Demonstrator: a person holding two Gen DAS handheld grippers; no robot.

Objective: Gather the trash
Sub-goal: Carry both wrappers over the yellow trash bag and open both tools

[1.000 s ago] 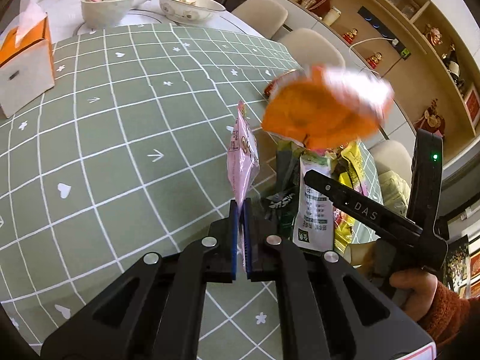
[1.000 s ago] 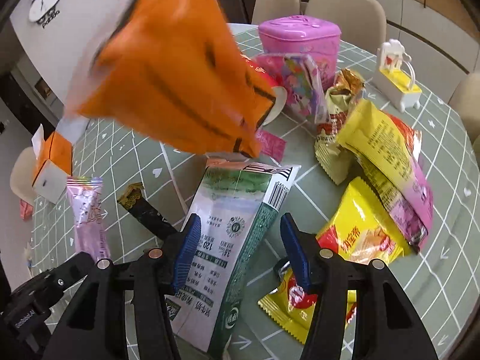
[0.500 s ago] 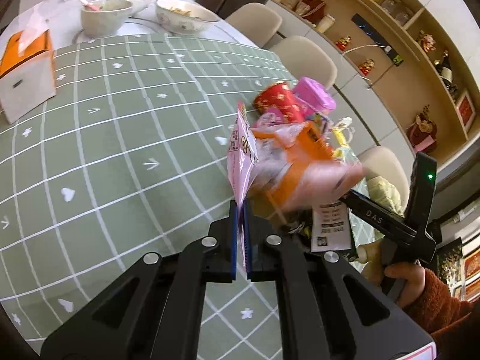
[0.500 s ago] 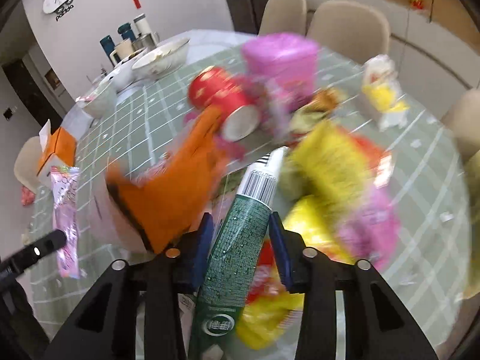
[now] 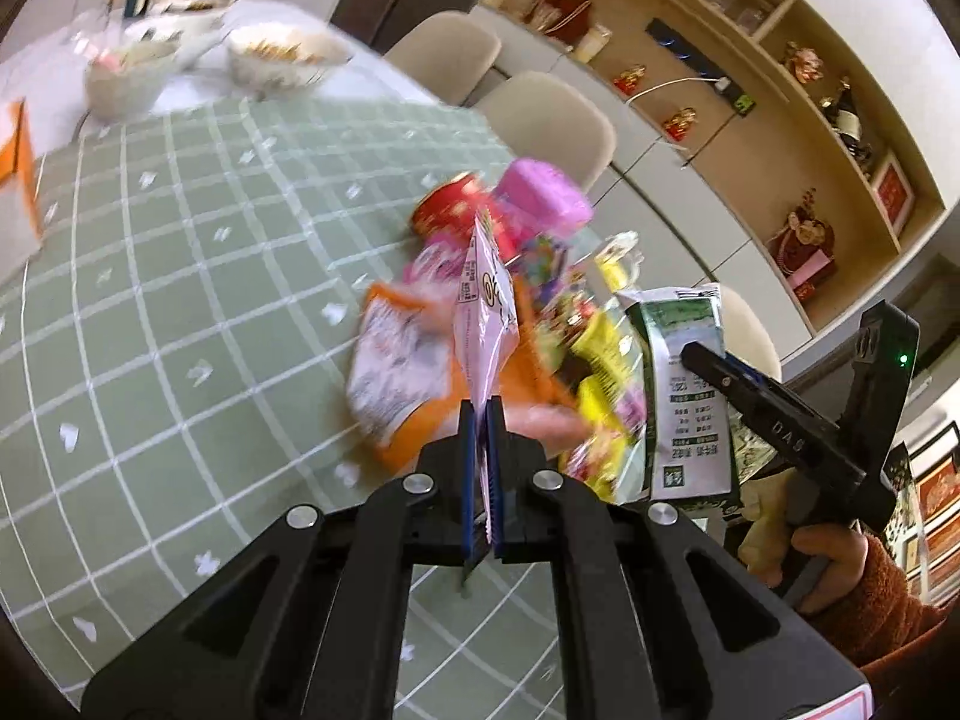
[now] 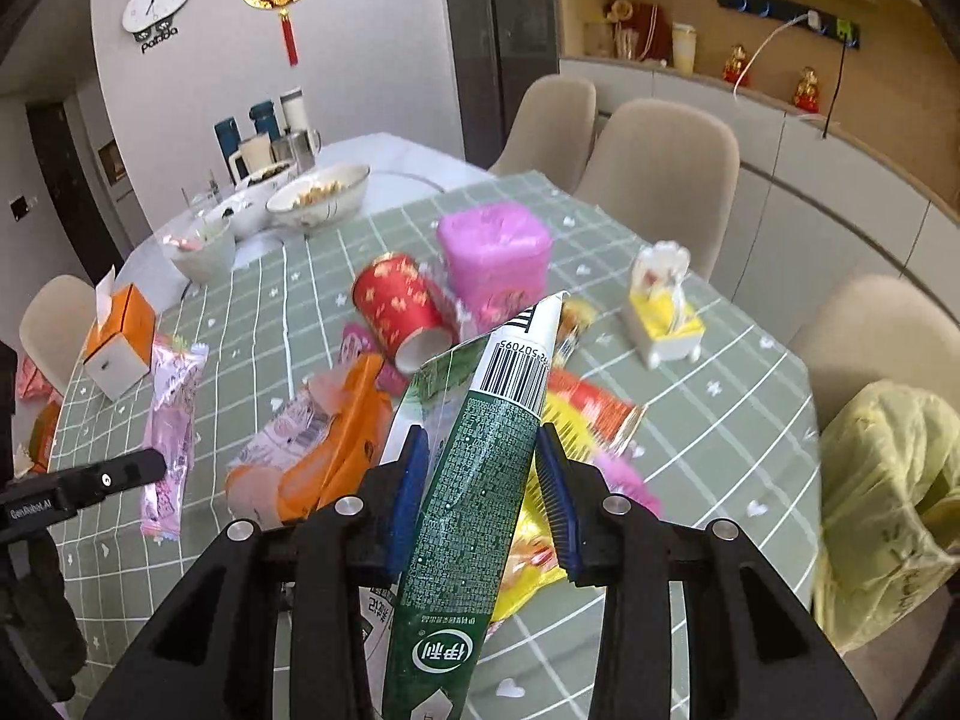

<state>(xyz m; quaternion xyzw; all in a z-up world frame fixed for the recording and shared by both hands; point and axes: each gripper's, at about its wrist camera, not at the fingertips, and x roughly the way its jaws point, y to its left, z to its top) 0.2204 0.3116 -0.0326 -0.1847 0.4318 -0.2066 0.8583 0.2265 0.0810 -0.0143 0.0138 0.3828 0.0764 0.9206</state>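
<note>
My left gripper [image 5: 481, 420] is shut on a pink snack wrapper [image 5: 485, 306] and holds it upright above the table; the wrapper also shows in the right wrist view [image 6: 171, 420]. My right gripper [image 6: 483, 468] is shut on a green and white milk carton [image 6: 474, 498], lifted off the table; the carton also shows in the left wrist view [image 5: 684, 396]. An orange snack bag [image 6: 324, 444] lies on the green checked tablecloth [image 6: 720, 420] beside a pile of yellow and pink wrappers [image 6: 591, 414].
A red paper cup [image 6: 399, 309] lies on its side by a pink box [image 6: 495, 255]. A white and yellow holder [image 6: 663, 312], an orange tissue box [image 6: 120, 330] and bowls [image 6: 318, 198] stand on the table. A yellow-green trash bag [image 6: 882, 504] hangs at the right edge. Chairs ring the table.
The orange bag, in mid-air a second ago, has dropped onto the table. My right gripper has closed on the milk carton and lifted it. The left still holds the pink wrapper.
</note>
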